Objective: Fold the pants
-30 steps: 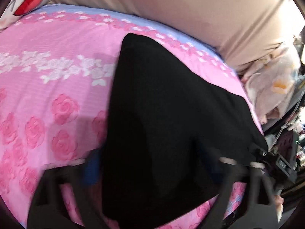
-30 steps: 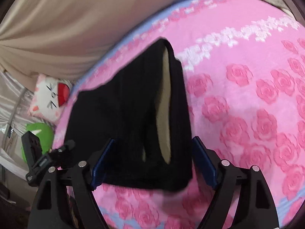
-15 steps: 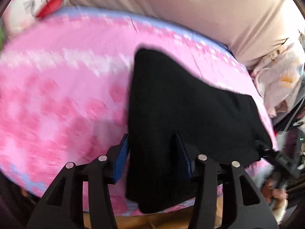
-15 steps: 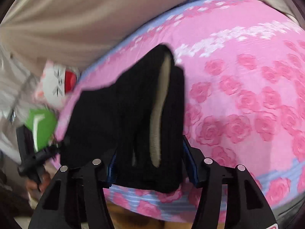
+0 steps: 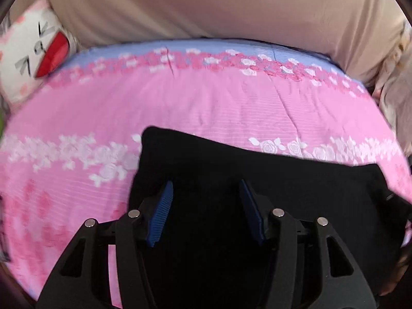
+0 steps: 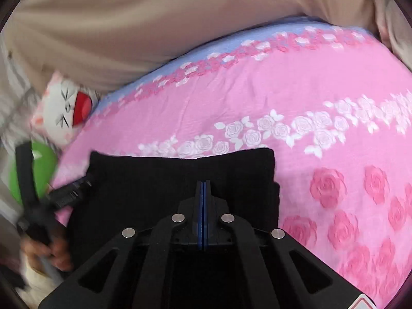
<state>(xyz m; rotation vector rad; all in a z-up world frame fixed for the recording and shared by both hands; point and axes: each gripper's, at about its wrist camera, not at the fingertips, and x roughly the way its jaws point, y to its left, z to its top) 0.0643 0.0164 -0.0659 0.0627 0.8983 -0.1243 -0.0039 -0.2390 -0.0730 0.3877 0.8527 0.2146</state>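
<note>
Since half a second ago the black pants (image 5: 257, 180) have come down from their steep, draped hang into a low, wide, folded slab at the near edge of the bed, and the pale lining that showed in the right wrist view is now hidden. The right gripper (image 6: 203, 188) has gone from spread wide to clenched: its blue pads (image 6: 200, 206) meet face to face with no gap, lying over the top of the pants (image 6: 180, 175). Whether a layer of cloth is pinched between them cannot be told. The left gripper (image 5: 206, 206) is released, its blue pads (image 5: 161, 213) standing well apart, with black fabric filling the space between and below them.

The pants lie on the pink rose-patterned bedspread (image 5: 231, 108), their far edge just short of the band of white roses (image 6: 283, 128) that runs across it. In the right wrist view the pants' far right corner is squared off, and the left gripper's black frame (image 6: 67, 193) shows at their left edge, held by a hand (image 6: 51, 252).

Past the bedspread's blue far border, a beige cloth (image 5: 206, 7) rises behind the bed. At the bed's far left corner sits a white cat-face plush (image 6: 64, 108) with a red mouth, and a green object (image 6: 43, 170) is just beside it.
</note>
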